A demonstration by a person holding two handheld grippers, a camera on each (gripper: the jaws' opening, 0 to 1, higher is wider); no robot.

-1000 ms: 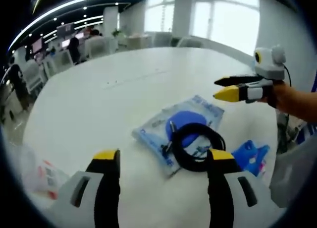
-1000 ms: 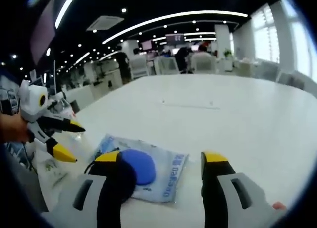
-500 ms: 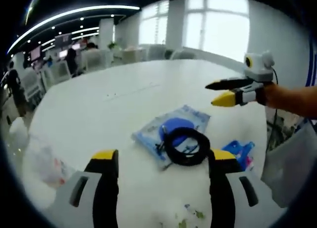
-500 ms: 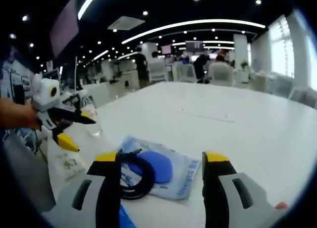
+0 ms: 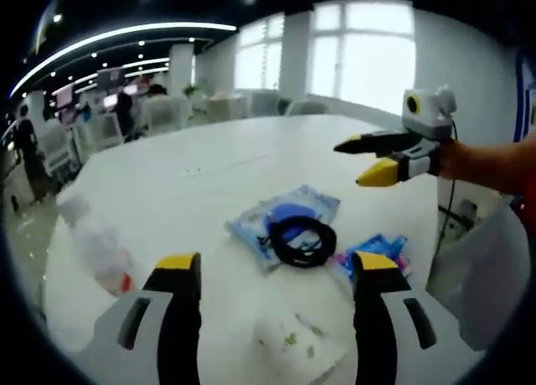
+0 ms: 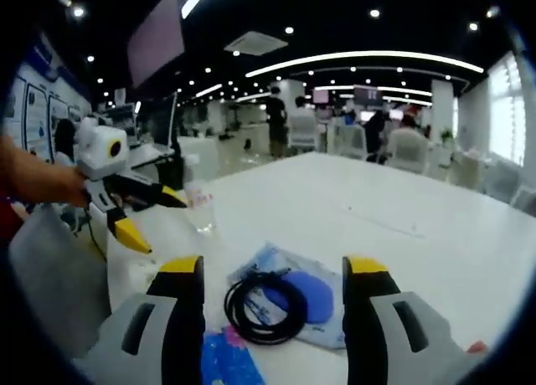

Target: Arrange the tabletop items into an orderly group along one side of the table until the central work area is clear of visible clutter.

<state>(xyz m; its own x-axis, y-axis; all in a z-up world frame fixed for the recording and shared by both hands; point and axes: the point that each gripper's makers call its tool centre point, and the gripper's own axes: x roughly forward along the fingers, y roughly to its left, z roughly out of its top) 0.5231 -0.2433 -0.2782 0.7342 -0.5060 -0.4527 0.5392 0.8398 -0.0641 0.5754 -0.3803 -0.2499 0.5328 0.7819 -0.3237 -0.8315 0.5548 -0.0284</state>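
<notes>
On the white round table (image 5: 209, 163) lies a pale blue plastic packet (image 5: 314, 202) with a blue disc inside. A black coiled cable (image 5: 300, 241) rests on its near edge. My left gripper (image 5: 278, 268) hovers open just short of them, nothing between its jaws. My right gripper (image 5: 356, 161) comes in from the right, held by a hand, open and above the table. In the right gripper view the cable (image 6: 266, 305) and packet (image 6: 322, 297) lie ahead of my open right gripper (image 6: 273, 268). The left gripper (image 6: 155, 218) hangs open at the left.
A small bright blue packet (image 5: 378, 249) lies right of the cable and shows again (image 6: 219, 358). A clear plastic bottle (image 5: 96, 247) lies at the table's left edge. A crumpled white wrapper (image 5: 295, 343) sits between my left jaws. Chairs and people fill the office behind.
Both cameras have pulled back and up, so the packet and cable look smaller and the bottle, wrapper and blue packet have come into view. Both grippers stay open.
</notes>
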